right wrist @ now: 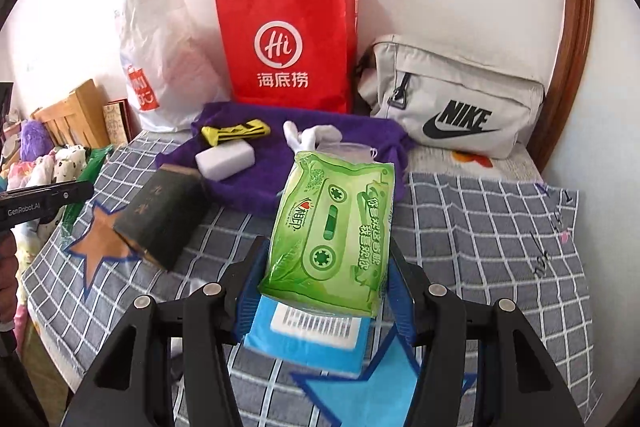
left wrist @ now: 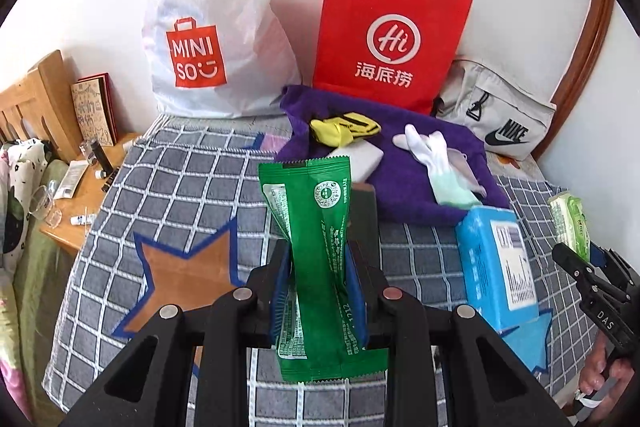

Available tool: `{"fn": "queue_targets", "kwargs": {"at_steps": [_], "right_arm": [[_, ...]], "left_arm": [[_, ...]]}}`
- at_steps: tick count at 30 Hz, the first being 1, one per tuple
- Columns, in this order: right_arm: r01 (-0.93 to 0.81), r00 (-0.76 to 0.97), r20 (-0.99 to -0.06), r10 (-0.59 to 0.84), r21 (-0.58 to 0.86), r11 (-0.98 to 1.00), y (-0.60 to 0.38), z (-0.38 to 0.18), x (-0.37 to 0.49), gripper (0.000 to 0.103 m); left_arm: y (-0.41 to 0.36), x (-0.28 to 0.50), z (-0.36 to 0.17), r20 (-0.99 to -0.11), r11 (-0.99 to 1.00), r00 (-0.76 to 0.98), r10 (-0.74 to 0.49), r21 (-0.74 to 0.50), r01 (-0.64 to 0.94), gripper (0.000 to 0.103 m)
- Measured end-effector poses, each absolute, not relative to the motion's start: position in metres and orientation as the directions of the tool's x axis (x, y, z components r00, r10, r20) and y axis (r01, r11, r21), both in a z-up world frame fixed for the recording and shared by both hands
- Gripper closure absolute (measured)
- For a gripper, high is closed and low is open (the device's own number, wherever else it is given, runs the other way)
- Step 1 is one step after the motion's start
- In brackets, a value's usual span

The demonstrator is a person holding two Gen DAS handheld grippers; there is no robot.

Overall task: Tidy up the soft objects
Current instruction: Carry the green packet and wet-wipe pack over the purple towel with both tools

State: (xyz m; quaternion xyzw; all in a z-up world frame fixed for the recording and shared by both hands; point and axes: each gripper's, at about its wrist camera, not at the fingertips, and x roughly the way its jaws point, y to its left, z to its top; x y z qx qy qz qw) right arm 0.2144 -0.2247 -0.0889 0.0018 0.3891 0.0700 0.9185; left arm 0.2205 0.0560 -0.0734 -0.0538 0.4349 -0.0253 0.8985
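Observation:
My left gripper [left wrist: 320,275] is shut on a dark green foil packet [left wrist: 318,255], held above the checked cloth near an orange star patch [left wrist: 188,275]. My right gripper [right wrist: 326,287] is shut on a light green tissue pack [right wrist: 334,231], held above a blue tissue pack [right wrist: 308,339] that lies by a blue star patch [right wrist: 368,387]. The blue pack [left wrist: 494,259] and the right gripper with its green pack [left wrist: 572,227] also show in the left wrist view. A purple towel [left wrist: 416,163] carries a yellow cloth [left wrist: 344,131], a white sponge [left wrist: 360,157] and white gloves [left wrist: 436,155].
A dark book [right wrist: 164,215] lies next to the orange star [right wrist: 100,239]. A white MINISO bag [left wrist: 208,39], a red paper bag [left wrist: 384,39] and a grey Nike bag [left wrist: 496,115] stand along the wall. A wooden bedside table [left wrist: 92,183] with small items is at left.

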Motion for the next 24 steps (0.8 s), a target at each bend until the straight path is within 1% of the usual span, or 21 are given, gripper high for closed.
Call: {"fn": "queue_targets", "kwargs": {"at_steps": [10, 17, 24], "right_arm": [[-0.117, 0.693, -0.71, 0.121, 0.054, 0.992, -0.227, -0.087, 0.254, 0.048], [-0.119, 0.694, -0.707, 0.136, 0.074, 0.99, -0.227, -0.083, 0.294, 0.048], [-0.128, 0.692, -0.701, 0.172, 0.115, 0.985, -0.227, -0.077, 0.342, 0.048]], "left_arm": [[0.052, 0.257, -0.066, -0.769, 0.993, 0.632, -0.096, -0.119, 0.006, 0.077], [0.044, 0.293, -0.061, -0.767, 0.977, 0.612, -0.194, -0.204, 0.054, 0.077], [0.039, 0.328, -0.059, -0.766, 0.979, 0.616, -0.187, -0.199, 0.049, 0.077]]}}
